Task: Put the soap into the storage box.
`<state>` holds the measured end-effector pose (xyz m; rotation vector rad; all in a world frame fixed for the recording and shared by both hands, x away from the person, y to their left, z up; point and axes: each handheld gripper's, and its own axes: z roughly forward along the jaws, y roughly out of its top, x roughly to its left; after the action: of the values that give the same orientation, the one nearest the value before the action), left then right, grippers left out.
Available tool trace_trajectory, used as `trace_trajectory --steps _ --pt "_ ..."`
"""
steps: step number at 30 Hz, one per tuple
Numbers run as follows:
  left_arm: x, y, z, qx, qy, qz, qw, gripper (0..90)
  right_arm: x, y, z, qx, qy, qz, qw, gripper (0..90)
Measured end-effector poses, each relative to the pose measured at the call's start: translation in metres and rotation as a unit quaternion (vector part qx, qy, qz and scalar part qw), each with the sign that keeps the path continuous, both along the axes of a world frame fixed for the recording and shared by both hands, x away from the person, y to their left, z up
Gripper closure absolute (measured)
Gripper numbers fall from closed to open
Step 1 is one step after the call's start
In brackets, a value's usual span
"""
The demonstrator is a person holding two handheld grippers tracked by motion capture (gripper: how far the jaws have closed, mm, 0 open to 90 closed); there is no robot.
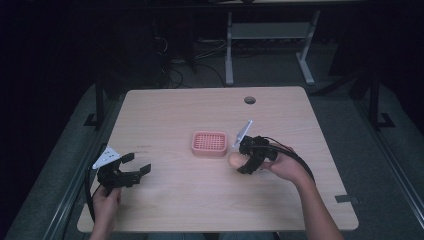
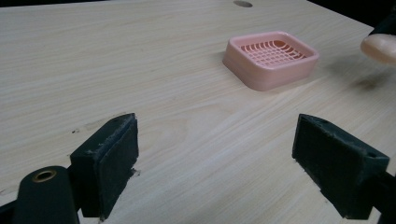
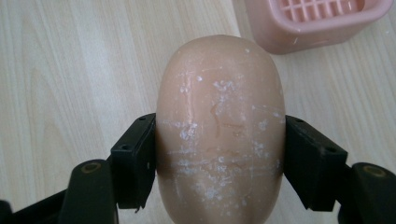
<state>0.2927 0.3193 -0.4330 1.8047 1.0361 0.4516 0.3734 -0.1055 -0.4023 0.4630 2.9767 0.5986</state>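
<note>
Here the right gripper is closed on a peach-coloured bar of soap — both pads are pressed flat against the bar's long sides, roughly at its lower half, and the rounded front end juts out well ahead of the jaws. Seen from the high view, the soap is held just off the tabletop, near the pink slatted soap dish, which lies ahead of the claw and a little to one side. The step in hand is judged to be the carry of the bar into that dish. For this to be done well, the squeeze is best kept steady and no harder than needed, since a smooth, curved bar is likely to squirt forward out of a tightening pinch. The bar should be lifted clear of the dish's rim, centred over the grid, lowered until it is borne by the slats, and only then released. The left gripper is held wide open with nothing between its jaws, low over bare wood, well apart from the dish — it is best left there, out of the path.
</note>
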Motion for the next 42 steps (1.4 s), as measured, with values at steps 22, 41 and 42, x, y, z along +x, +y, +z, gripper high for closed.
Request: trace_trajectory --steps 22,41,42 --pt "0.002 -0.003 -0.001 0.004 0.003 0.001 1.0 14.3 0.025 0.012 0.011 0.023 0.004 0.003 0.9997 31.9" --pt "0.0 -0.002 0.0 0.005 -0.001 -0.001 1.0 14.2 0.046 0.043 0.019 0.013 -0.004 0.016 0.9998 31.9" --pt "0.0 -0.001 0.0 0.005 -0.001 -0.002 1.0 14.2 0.047 0.044 0.019 0.013 -0.004 0.016 0.9998 31.9"
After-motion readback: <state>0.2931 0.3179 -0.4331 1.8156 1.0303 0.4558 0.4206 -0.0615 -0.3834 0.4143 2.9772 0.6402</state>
